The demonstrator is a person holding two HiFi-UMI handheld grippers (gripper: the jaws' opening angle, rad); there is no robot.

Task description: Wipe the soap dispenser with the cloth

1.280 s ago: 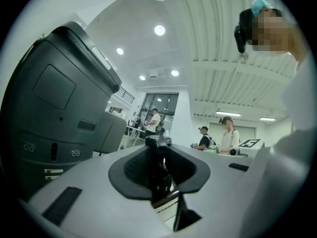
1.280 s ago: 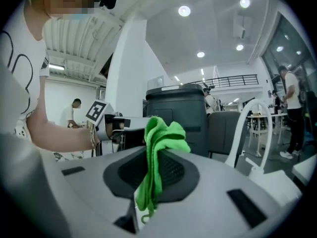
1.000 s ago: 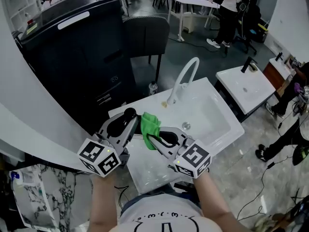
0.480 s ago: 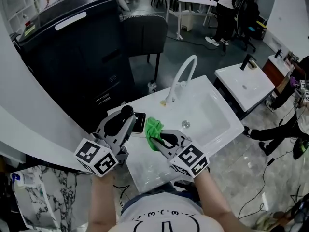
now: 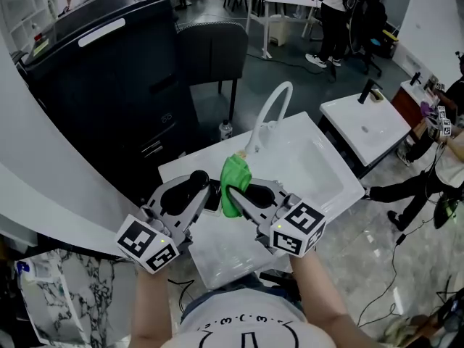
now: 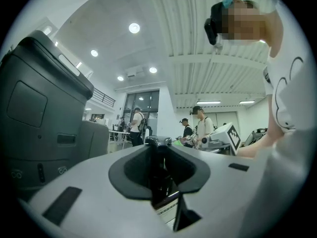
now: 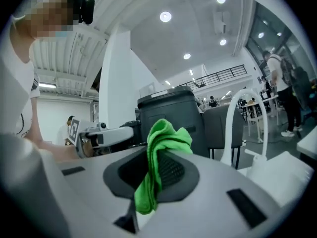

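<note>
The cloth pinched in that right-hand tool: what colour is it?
The cloth is bright green, plain; the right gripper view shows it best.

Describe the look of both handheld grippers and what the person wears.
The left gripper and right gripper are light grey shells with black jaw recesses, each bearing a cube of black-and-white square markers. The person wears a white printed T-shirt.

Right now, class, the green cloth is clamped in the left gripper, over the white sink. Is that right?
No. The green cloth is clamped in the right gripper, not the left, as the right gripper view shows. It is over the white sink.
</note>
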